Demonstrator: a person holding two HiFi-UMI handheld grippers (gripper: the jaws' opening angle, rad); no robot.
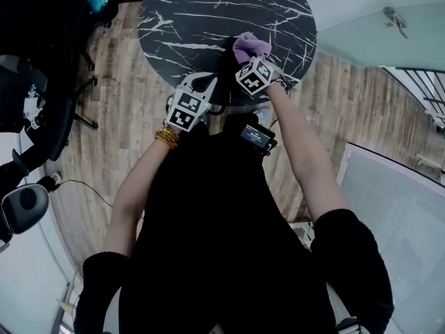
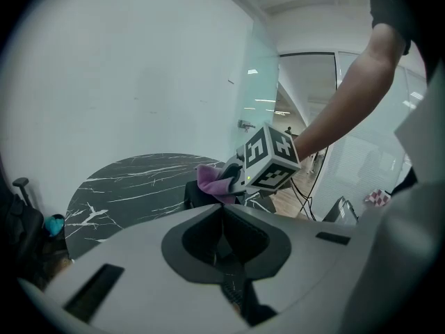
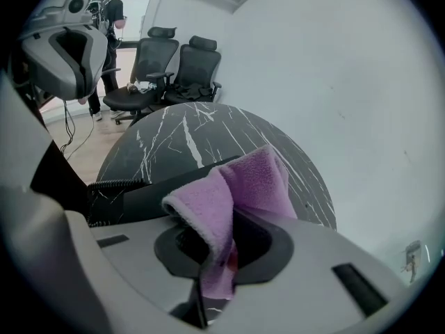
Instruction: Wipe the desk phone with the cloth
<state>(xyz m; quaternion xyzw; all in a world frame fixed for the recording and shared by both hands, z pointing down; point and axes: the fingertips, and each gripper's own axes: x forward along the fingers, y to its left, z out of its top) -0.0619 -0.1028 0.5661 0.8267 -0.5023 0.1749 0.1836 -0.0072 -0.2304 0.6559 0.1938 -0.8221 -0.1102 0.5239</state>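
You are holding the left tongs [image 2: 222, 216] low at the near rim of the round black marble table [image 1: 208, 12], their jaws pressed together with nothing between them. They are hovering just short of the desk phone [image 3: 160, 186], which is sitting at the near edge of the table with its coiled cord [image 3: 115, 184] trailing off its left side. Right of that, the purple cloth [image 3: 243, 186] is draping over the top of the phone, and the right tongs [image 3: 219, 245] are clamping on one folded edge of it, so most of the fabric is bunching up above the jaws.

For a good wipe, you probably should be pressing the loose, wide part of the cloth flat on the phone, not the pinched fold, and dragging in slow passes along its length. The free left tongs look well placed to be steadying the phone body so that it is not sliding toward the table edge. The cord could be snagging the fabric, so I would be working away from it.

By count you are working with one phone, one cloth, two tongs and one table; two office chairs [image 3: 177, 65] are standing beyond it.
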